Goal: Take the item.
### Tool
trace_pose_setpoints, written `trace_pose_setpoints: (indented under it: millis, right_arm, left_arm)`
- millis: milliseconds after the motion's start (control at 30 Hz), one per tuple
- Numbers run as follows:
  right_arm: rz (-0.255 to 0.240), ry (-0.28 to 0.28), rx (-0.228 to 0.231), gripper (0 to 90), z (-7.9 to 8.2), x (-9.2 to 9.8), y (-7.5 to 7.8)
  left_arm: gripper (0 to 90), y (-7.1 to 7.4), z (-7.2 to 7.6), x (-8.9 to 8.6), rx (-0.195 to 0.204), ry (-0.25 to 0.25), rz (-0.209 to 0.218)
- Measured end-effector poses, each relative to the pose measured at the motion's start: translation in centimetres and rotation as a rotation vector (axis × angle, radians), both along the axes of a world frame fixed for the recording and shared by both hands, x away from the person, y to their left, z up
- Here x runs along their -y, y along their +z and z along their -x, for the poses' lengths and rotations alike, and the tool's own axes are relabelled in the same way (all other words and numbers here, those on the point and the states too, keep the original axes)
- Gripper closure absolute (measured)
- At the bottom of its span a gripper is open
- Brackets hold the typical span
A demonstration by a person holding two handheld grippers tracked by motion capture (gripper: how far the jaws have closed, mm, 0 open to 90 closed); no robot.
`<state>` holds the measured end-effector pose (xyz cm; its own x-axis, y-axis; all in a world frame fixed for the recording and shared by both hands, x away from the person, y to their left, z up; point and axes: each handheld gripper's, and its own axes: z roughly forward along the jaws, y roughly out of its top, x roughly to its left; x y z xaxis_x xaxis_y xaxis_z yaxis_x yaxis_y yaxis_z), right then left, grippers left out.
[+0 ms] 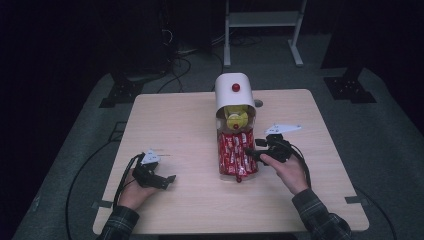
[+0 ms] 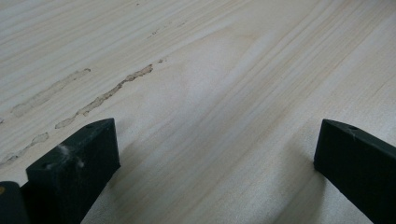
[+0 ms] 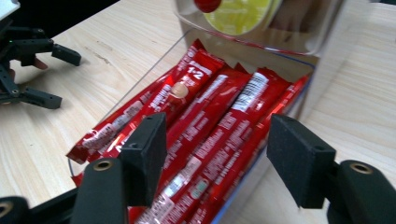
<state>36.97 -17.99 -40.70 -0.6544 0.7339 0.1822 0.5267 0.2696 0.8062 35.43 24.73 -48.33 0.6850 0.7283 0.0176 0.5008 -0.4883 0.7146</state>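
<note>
At mid-bench stands a clear container (image 1: 238,155) with its white lid (image 1: 234,92) flipped up; red stick packets (image 3: 205,126) lie packed inside it. Right tongs (image 3: 217,161) hover over the packets at the container's near edge, jaws spread with nothing pinched; no pad touches a wrapper. Left tongs (image 2: 215,168) rest spread on bare bench (image 2: 224,70), well apart from the container.

Step in hand, as judged: approach to pick one packet. Next move calls for lowering the right tongs so the jaws straddle a single stick, then closing on it; the packets lie tight together, so catching two is the risk.

Count: one container, one lid, two tongs; at least four packets visible, more possibly beneath.
</note>
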Motion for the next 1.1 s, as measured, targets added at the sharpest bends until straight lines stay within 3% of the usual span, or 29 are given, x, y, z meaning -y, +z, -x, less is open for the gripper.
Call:
trace_pose_setpoints:
  millis: [467,1100]
  right_arm:
    - [0.004,0.04,-0.008,48.2,0.0,-1.6,-0.9]
    - [0.015,0.067,-0.021,59.6,0.0,-2.5,-1.7]
  left_arm:
    - [0.0,0.0,0.0,0.0,-0.001,0.001,0.0]
    - [0.0,0.0,0.0,0.0,-0.001,0.001,0.0]
